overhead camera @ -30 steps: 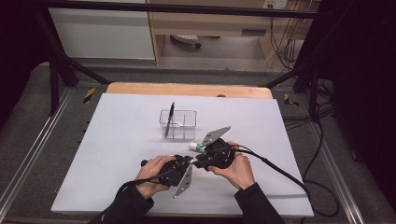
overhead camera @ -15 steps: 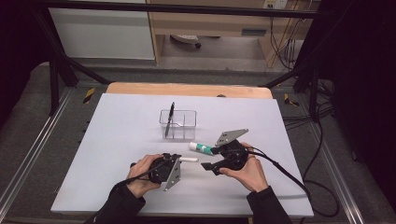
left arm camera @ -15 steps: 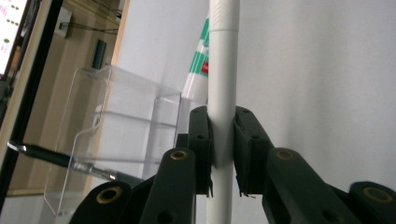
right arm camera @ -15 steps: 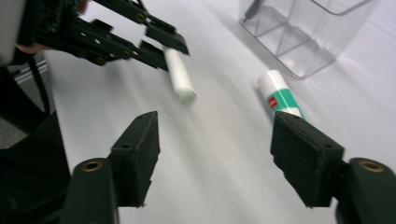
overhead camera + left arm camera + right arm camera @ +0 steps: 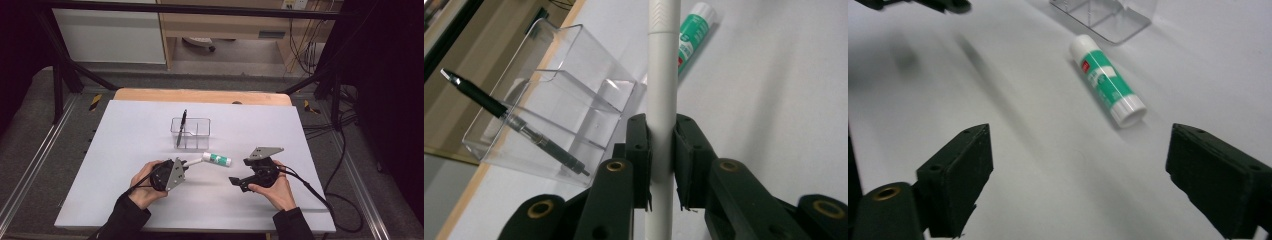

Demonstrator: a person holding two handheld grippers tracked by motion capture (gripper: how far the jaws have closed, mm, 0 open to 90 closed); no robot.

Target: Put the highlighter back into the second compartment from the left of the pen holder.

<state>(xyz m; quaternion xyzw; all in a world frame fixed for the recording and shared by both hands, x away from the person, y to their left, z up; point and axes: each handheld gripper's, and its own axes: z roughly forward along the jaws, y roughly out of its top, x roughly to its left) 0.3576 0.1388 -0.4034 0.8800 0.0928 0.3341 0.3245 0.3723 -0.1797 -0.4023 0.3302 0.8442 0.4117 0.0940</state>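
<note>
The right gripper [image 5: 235, 181] has just spread its jaws and backed off empty, leaving the green-and-white glue stick [image 5: 216, 159] lying just before the clear plastic organiser [image 5: 190, 133], while the left gripper [image 5: 186, 165] stays clamped on the white pen [image 5: 662, 75], ready for the organiser.

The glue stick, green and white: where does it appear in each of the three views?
High view: the glue stick lies at table centre, just below the clear organizer.
Left gripper view: top centre, partly behind the white pen held in the left tool.
Right gripper view: upper centre, lying diagonally.
Shared landmark: the clear organizer.
</note>
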